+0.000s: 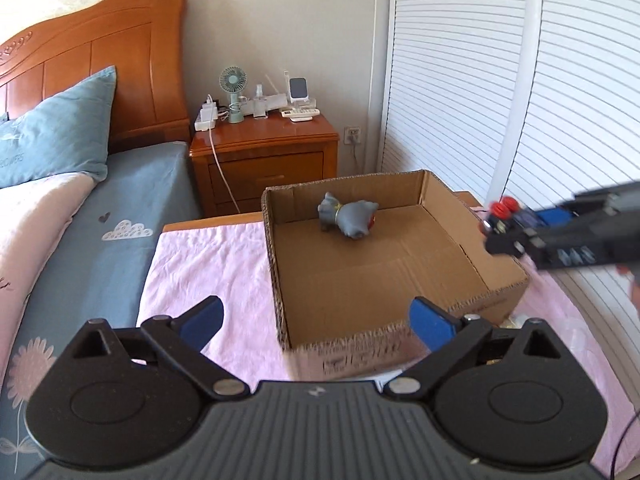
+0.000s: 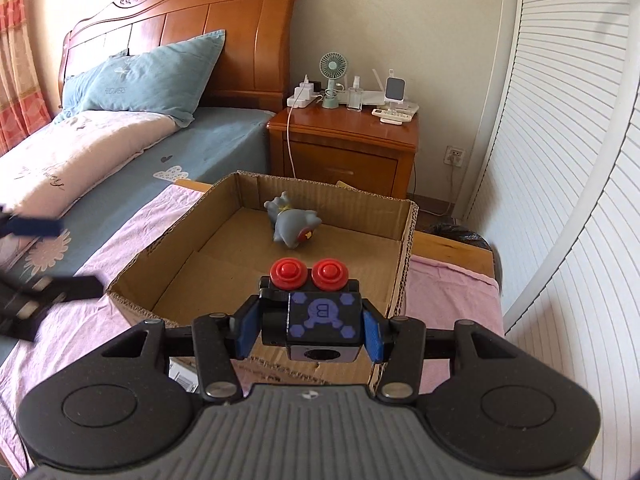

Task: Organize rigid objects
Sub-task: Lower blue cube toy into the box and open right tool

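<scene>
Right now the left gripper (image 1: pixel 316 320) has its jaws spread wide with nothing between the blue pads (image 1: pixel 202 320). It sits over the near-left corner of the cardboard box (image 1: pixel 280 280), pads clear of the cardboard as far as I can tell.

Right gripper (image 2: pixel 310 330) is clamped on a black toy block (image 2: pixel 320 320) with two red round buttons (image 2: pixel 308 274) on its far end and a purple hexagon pattern on top. Blue pads press both sides of the block. Jaws only partway in because the block fills the gap. The block is held above the box's near wall, red buttons pointing into the box. In the left wrist view the same gripper comes in from the right, over the box's right wall (image 1: pixel 472 232), blurred.

Grey toy figurine (image 1: pixel 348 218) lies on its side on the box floor, toward the far wall, roughly centre. Nothing touches it. Rest of the box floor is bare cardboard.

Box sits on a pink cloth (image 1: pixel 208 264) over a wooden table (image 2: pixel 452 246), with a bed (image 2: pixel 120 160) to the left. Wooden nightstand (image 1: pixel 264 152) stands beyond the box, with a small green fan (image 1: pixel 233 80) on it. White louvered doors (image 1: pixel 460 80) are on the right.
</scene>
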The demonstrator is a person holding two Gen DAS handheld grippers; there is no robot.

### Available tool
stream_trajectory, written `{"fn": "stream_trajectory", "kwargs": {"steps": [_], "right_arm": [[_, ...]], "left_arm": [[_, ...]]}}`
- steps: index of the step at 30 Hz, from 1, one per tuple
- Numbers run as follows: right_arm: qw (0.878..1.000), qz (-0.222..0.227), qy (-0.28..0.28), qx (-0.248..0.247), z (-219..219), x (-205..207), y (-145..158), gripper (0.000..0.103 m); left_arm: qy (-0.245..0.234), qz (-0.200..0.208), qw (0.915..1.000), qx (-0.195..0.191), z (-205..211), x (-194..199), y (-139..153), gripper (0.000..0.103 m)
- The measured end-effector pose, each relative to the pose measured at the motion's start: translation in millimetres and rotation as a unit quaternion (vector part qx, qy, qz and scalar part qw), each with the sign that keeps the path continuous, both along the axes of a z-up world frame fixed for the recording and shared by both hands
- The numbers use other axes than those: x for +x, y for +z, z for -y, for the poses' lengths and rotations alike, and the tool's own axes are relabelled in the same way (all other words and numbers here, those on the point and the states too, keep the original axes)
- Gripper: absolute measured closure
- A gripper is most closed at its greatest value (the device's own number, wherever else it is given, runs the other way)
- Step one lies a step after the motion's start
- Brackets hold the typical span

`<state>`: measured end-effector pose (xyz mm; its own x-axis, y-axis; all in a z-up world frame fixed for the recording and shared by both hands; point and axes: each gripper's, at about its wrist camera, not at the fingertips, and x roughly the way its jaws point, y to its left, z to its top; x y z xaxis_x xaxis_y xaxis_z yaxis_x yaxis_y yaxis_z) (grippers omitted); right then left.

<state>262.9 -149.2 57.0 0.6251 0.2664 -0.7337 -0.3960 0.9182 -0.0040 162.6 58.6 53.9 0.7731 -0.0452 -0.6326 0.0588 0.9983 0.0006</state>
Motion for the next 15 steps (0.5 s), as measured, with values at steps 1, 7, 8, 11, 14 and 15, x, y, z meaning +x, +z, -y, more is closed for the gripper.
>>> {"fn": "stream_trajectory", "kwargs": {"steps": [1, 7, 8, 11, 14, 15], "right_arm": [[1.0, -0.003, -0.002, 0.0, -1.1, 5.9, -1.5, 0.047], [1.0, -0.027, -0.014, -0.009, -10.9, 52.5, -19.4, 0.047], [0.999, -0.028, -0.017, -0.01, -12.7, 59.5, -21.6, 0.047], [0.999, -0.037, -0.014, -0.009, -17.5, 81.1, -26.9, 0.047], [0.999, -0.022, -0.035, -0.024, -21.3, 90.6, -26.8, 0.02], [0.999, -0.014, -0.033, -0.021, -21.2, 87.2, -24.8, 0.007]], "left_arm": [[0.005, 0.002, 1.0, 0.003, 0.3, -6.2, 0.2, 0.003], [0.01, -0.023, 0.9996, 0.015, -1.7, -20.0, -10.6, 0.002], [0.012, -0.029, 0.9994, 0.013, -2.6, -19.4, -13.6, 0.002], [0.02, -0.043, 0.9989, 0.007, -6.4, -18.2, -22.7, 0.002], [0.032, -0.051, 0.9982, 0.0, -10.6, -19.0, -29.4, 0.002], [0.035, -0.052, 0.998, -0.001, -11.5, -20.2, -31.1, 0.002]]}}
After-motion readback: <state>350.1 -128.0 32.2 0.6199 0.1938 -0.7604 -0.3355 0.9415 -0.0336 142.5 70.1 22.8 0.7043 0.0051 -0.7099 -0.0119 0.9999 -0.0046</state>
